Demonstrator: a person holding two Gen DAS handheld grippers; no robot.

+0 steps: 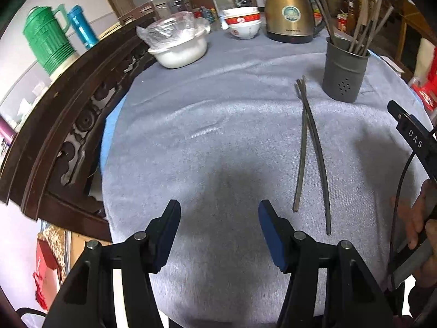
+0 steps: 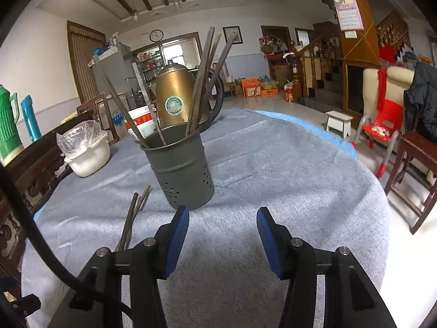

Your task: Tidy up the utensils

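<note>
A grey metal utensil holder (image 1: 344,72) (image 2: 180,169) stands upright on the grey tablecloth with several chopsticks leaning in it. Loose dark chopsticks (image 1: 311,150) (image 2: 133,213) lie flat on the cloth just in front and left of the holder, crossing near their far ends. My left gripper (image 1: 220,216) hovers open over bare cloth, to the left of the loose chopsticks' near ends, with nothing between its fingers. My right gripper (image 2: 222,221) is open and empty, just short of the holder's base. A hand holds the right gripper's body at the left wrist view's right edge.
A brass kettle (image 1: 290,11), stacked bowls (image 1: 243,23) and a white tub (image 1: 179,47) covered in plastic stand at the table's far side. A dark carved wooden bench (image 1: 68,125) runs along the left edge. A black cable (image 2: 32,232) crosses the right wrist view.
</note>
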